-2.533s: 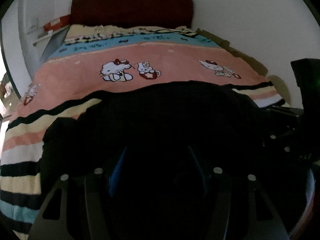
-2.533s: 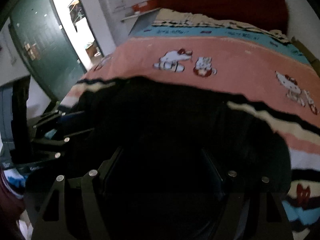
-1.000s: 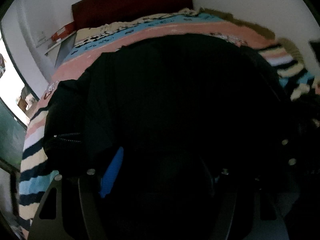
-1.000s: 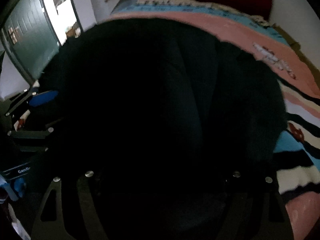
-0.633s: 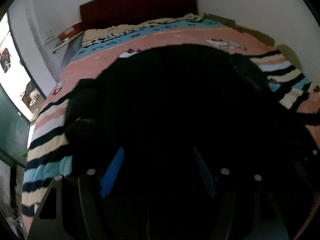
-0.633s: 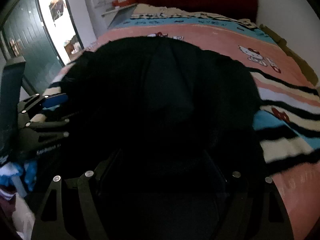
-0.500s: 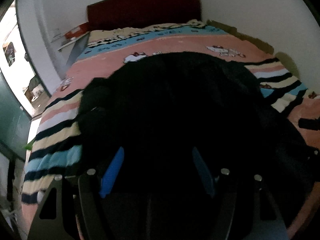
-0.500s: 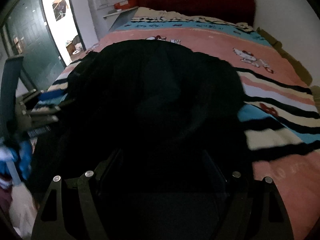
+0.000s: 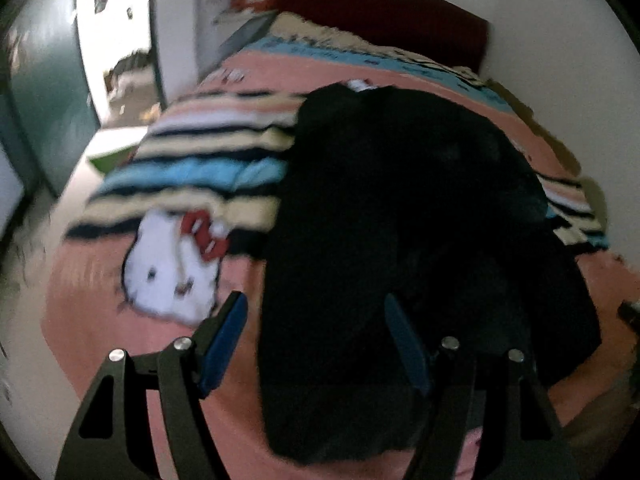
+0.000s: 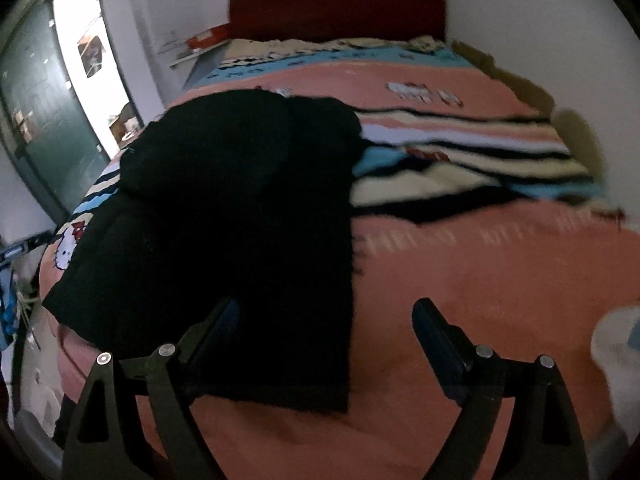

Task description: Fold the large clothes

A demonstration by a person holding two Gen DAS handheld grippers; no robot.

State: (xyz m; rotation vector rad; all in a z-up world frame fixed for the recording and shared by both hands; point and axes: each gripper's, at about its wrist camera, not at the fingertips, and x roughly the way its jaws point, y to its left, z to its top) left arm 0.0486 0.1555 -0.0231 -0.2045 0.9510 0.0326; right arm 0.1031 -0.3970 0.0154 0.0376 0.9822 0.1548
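Observation:
A large black garment (image 9: 400, 208) lies in a folded heap on the pink cartoon-cat blanket (image 9: 168, 264), running lengthwise along the bed. My left gripper (image 9: 316, 320) hovers over its near left part with its blue pads (image 9: 224, 340) wide apart, pressing on nothing. In the right wrist view the same garment (image 10: 240, 200) fills the left half, and its near right corner lies below my right gripper (image 10: 324, 312). That gripper's jaws are opening and grip nothing; the right finger (image 10: 436, 328) stands over bare blanket.
The bed (image 10: 480, 272) carries a striped band (image 10: 480, 160) across its middle and ends at a dark red headboard (image 10: 336, 8). A shelf with a red box (image 10: 208, 42), a bright doorway (image 10: 92, 60) and a green door (image 10: 36, 112) lie left. Something white (image 10: 616, 344) sits low right.
Both grippers have drawn back toward the foot of the bed and risen. The garment that filled the gap between the fingers now lies on the blanket. The right jaws have widened.

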